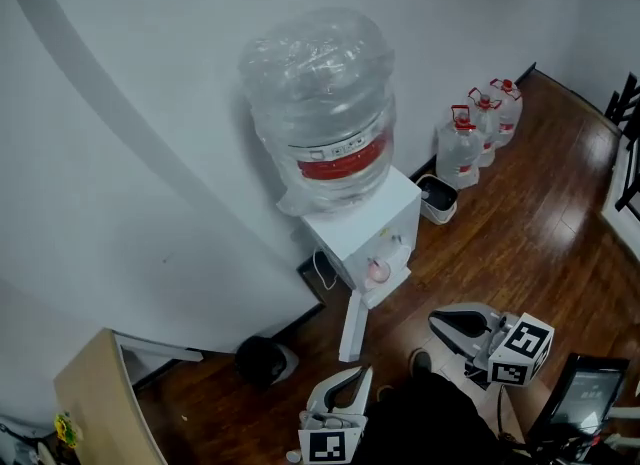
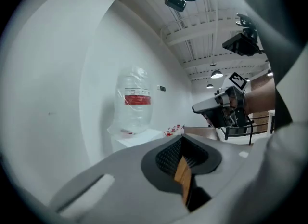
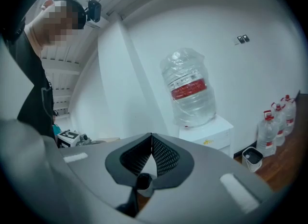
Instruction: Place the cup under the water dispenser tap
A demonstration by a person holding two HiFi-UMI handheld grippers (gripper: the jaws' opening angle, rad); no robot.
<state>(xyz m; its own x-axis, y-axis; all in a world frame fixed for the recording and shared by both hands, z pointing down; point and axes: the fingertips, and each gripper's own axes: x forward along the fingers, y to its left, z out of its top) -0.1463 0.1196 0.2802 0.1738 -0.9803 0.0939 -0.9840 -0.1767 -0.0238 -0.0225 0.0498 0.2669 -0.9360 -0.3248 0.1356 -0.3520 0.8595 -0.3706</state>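
Closest to the head camera, low at the bottom edge: left gripper, jaws pressed together with nothing caught between them. Just to its right, right gripper, jaws likewise closed tip to tip and empty. Person's dark clothing between the two.

Open wooden floor ahead of both pairs of jaws, running up to the white water dispenser, set against the wall at the floor's far edge, with a large clear bottle on top. Left of the dispenser's foot, near the wall: black round object. Further left, at the floor's near-left corner: pale wooden cabinet. Right of the dispenser along the same wall edge: small white bin, then three water jugs with red caps in a row. Black frame at the floor's right edge. Dark screen just beside the right gripper, lower right. Widest bare stretch of floor to the right of the dispenser, between the jugs and the right gripper.

Pale pink cup in the recess on the dispenser's front, too small for finer detail. Well apart from both pairs of jaws, beyond them toward the wall, touched by neither.
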